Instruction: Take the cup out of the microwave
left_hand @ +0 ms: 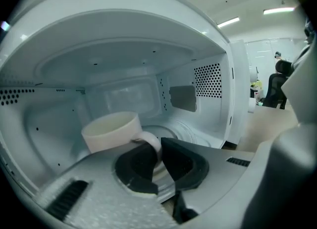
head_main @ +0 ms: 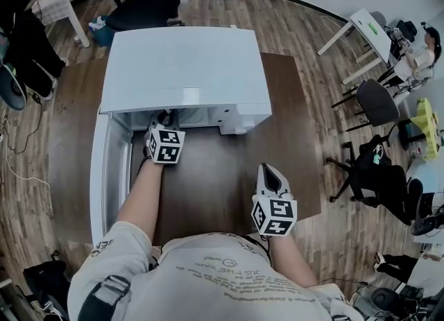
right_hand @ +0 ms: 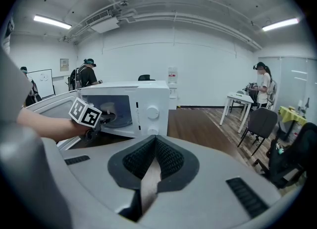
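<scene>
Room: office, wood plank floor (head_main: 298,28), grey chair (head_main: 378,101) well off to the right of the work spot.
Surface: dark brown table (head_main: 291,139), bare on the right side up to its edge.
Appliance: white microwave oven (head_main: 184,70) at the back of the table, its white door (head_main: 103,174) swung fully open to the left, front opening facing the person.
Cavity room: perforated right wall (left_hand: 208,79) well apart from the cup, ceiling high above the rim, left wall nearer.
Cup location: cream ceramic cup (left_hand: 111,131) inside the cavity, left of centre, near the opening.
Cup axis: upright, rim up; loop handle (left_hand: 151,143) points out toward the opening and the gripper.
Cup base: hidden behind the gripper body, so cannot tell if it rests on the cavity floor.
Left gripper (left_hand: 159,146): reached in through the opening, jaws closed onto the handle, one dark pad on each side of the loop.
Right gripper (right_hand: 155,144): held back over the table's front edge near the person's torso, jaws pressed together, nothing between, aimed at the microwave front.
</scene>
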`<state>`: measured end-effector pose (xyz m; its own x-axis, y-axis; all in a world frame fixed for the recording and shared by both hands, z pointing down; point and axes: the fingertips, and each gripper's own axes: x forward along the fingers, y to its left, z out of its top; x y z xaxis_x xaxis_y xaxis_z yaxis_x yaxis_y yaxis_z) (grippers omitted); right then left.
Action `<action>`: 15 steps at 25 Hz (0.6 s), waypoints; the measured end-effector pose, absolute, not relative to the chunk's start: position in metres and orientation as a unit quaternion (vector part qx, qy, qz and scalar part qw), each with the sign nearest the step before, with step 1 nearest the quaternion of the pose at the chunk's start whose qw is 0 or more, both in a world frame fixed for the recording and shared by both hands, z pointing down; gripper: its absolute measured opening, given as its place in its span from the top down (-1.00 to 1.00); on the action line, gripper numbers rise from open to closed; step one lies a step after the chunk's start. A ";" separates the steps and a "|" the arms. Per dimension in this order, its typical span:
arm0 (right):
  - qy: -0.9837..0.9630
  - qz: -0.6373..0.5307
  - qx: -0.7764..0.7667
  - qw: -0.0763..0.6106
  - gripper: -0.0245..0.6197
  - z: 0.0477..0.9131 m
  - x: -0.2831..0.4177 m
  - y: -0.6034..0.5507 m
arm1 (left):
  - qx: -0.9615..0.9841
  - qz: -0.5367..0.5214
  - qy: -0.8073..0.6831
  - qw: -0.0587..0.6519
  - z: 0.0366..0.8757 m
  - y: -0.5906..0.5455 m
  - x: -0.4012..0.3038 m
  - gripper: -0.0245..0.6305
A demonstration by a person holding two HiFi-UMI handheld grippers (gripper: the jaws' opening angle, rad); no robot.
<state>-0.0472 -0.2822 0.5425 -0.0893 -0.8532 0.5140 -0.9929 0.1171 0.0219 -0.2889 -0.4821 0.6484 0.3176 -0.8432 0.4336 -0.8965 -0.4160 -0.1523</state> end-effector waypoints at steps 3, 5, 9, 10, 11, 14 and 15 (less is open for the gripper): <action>-0.714 0.170 0.646 0.208 0.88 0.543 -0.043 -0.282 | 0.811 0.228 -0.536 0.049 0.648 -0.477 -0.285 0.84; -0.713 0.170 0.648 0.209 0.88 0.544 -0.042 -0.282 | 0.812 0.228 -0.535 0.046 0.647 -0.472 -0.284 0.84; -0.714 0.169 0.648 0.205 0.88 0.543 -0.041 -0.283 | 0.815 0.223 -0.533 0.046 0.640 -0.458 -0.280 0.84; -0.716 0.168 0.647 0.203 0.88 0.542 -0.041 -0.284 | 0.816 0.221 -0.533 0.044 0.638 -0.454 -0.279 0.84; -0.717 0.167 0.646 0.201 0.88 0.541 -0.042 -0.284 | 0.816 0.219 -0.533 0.043 0.635 -0.450 -0.278 0.84; -0.723 0.164 0.642 0.195 0.88 0.538 -0.042 -0.287 | 0.817 0.213 -0.533 0.047 0.626 -0.442 -0.275 0.84; -0.725 0.163 0.641 0.194 0.88 0.537 -0.042 -0.288 | 0.816 0.211 -0.535 0.051 0.624 -0.439 -0.275 0.84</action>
